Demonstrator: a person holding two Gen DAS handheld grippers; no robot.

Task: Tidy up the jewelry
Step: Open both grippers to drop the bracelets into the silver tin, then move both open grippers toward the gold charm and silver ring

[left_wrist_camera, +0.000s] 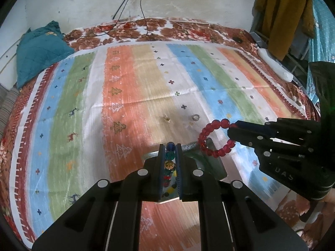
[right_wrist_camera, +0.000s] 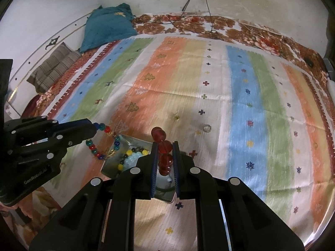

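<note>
My left gripper [left_wrist_camera: 170, 146] is shut on a multicoloured bead bracelet [left_wrist_camera: 169, 164] and holds it above a metal tray [left_wrist_camera: 217, 163]; in the right wrist view the gripper [right_wrist_camera: 93, 129] and bracelet [right_wrist_camera: 104, 144] hang over the tray's left edge. My right gripper [right_wrist_camera: 164, 144] is shut on a red bead bracelet [right_wrist_camera: 164, 146] above the tray [right_wrist_camera: 136, 142], which holds more bead jewelry [right_wrist_camera: 130, 156]. In the left wrist view the right gripper [left_wrist_camera: 231, 133] holds the red bracelet [left_wrist_camera: 213, 138] over the tray's far corner. A silver ring [left_wrist_camera: 195, 117] and a small gold piece [left_wrist_camera: 166, 118] lie on the striped cloth.
The striped cloth [right_wrist_camera: 240, 104] covers a bed with a floral sheet [left_wrist_camera: 146, 29]. A teal pillow [left_wrist_camera: 39, 50] and a striped cushion [right_wrist_camera: 52, 67] lie at the far left. Cables [left_wrist_camera: 129, 4] hang down the wall. A white object [left_wrist_camera: 274, 64] lies at the right edge.
</note>
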